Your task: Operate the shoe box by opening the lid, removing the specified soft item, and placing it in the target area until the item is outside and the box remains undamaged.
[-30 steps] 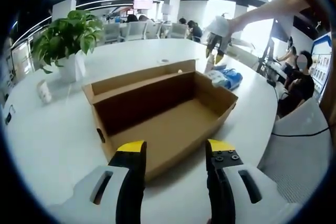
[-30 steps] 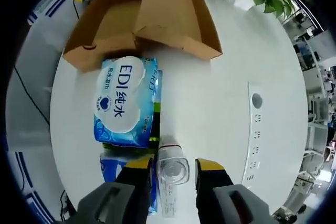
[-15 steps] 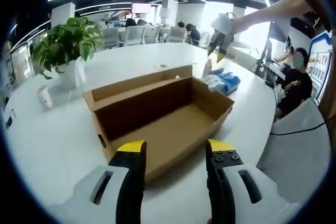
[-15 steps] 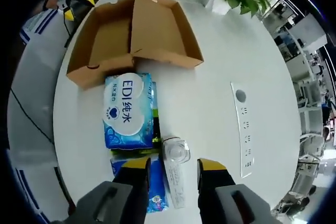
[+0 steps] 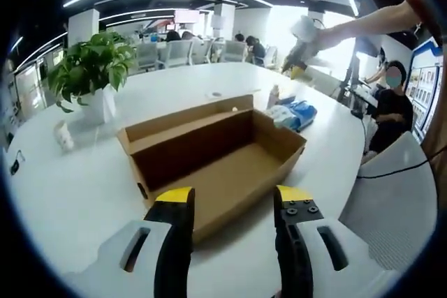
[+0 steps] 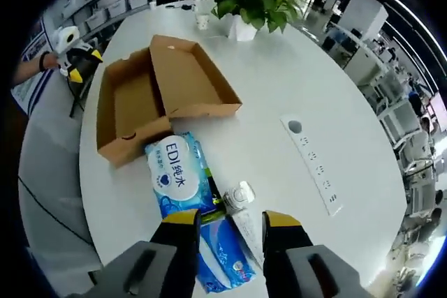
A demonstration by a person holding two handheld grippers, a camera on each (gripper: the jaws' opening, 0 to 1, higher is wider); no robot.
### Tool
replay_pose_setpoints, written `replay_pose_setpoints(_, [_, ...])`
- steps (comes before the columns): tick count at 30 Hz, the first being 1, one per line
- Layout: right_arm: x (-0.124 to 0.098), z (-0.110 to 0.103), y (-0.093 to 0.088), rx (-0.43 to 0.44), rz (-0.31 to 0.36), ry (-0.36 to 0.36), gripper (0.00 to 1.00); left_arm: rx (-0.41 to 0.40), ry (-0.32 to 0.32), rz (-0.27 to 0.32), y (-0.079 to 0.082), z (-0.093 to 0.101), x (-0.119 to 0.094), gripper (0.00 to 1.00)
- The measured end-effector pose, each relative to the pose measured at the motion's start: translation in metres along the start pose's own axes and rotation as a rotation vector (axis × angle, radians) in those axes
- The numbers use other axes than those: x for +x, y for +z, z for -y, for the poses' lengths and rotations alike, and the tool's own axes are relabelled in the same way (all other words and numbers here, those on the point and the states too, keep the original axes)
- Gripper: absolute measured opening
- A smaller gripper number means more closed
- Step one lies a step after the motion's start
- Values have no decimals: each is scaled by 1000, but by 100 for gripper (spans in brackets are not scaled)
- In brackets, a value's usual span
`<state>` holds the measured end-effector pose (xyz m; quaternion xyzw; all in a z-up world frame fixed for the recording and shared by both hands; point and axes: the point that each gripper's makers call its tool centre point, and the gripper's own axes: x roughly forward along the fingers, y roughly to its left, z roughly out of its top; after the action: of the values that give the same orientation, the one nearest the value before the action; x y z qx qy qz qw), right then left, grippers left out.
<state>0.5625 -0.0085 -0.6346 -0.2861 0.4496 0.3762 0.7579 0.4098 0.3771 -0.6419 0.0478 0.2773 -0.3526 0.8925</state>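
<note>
Shoe box [image 6: 150, 106] single, open, mid-left in my right gripper view, long axis upper right to lower left, two blue tissue packs [image 6: 176, 176] just below it, one clear bottle [image 6: 242, 204] beside them, my left gripper [image 5: 232, 204] and right gripper [image 6: 225, 220] jaws apart, empty, one potted plant [image 5: 94, 61] upper left.

On the counter [image 6: 279, 82]: one open shoe box [image 6: 150, 95], two blue tissue packs [image 6: 176, 176] [image 6: 223, 252], one clear bottle [image 6: 241, 204], one potted plant [image 6: 248, 5], and what looks like one small cup [image 6: 203, 20].
</note>
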Motion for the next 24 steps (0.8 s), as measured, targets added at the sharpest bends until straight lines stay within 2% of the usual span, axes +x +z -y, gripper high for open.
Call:
replay_pose_setpoints(7, [-12, -3, 9, 150, 119, -10, 32, 4, 2, 7, 1, 1, -7, 46])
replay_pose_setpoints(10, [-17, -9, 11, 193, 149, -19, 32, 6, 1, 11, 1, 2, -10, 46])
replay_pose_setpoints(19, [-22, -23, 5, 241, 177, -27, 31, 10, 6, 19, 2, -1, -19, 46])
replay_pose_setpoints(24, [-29, -34, 6, 292, 219, -27, 31, 4, 9, 34, 7, -1, -23, 46])
